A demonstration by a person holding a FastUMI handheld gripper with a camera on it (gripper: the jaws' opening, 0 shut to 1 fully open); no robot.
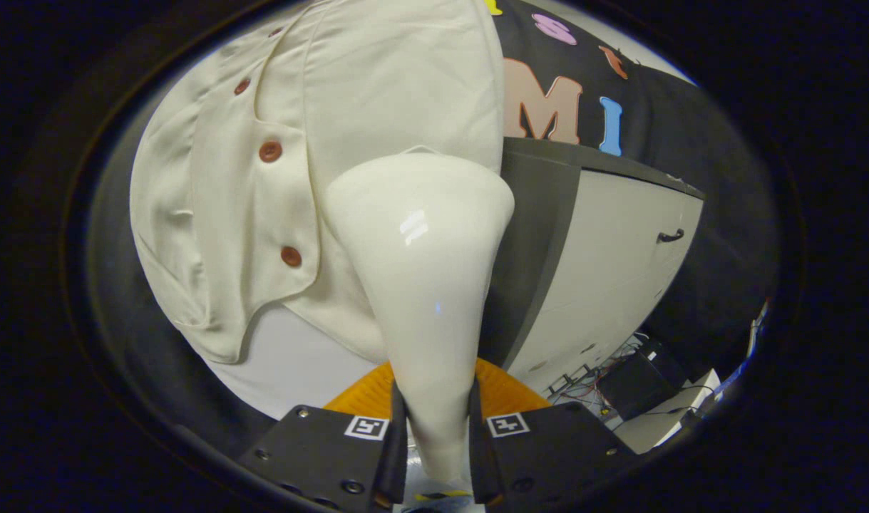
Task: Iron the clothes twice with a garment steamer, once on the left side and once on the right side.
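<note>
Steamer [423, 285] sits between the tool [438, 434] fingers, its head against the shirt [377, 85]; cabinet [605, 271] to the right

A glossy cream-white plastic garment steamer [420, 285] is seen at centre frame, gripped on both sides by the tongs [438, 445]. A cream fabric shirt [263, 178] with reddish-brown round buttons [270, 151] is shown at upper left. An orange patch [505, 392] is seen at lower centre.

Gripper-mounted fisheye, close to shirt [348, 142]
</note>
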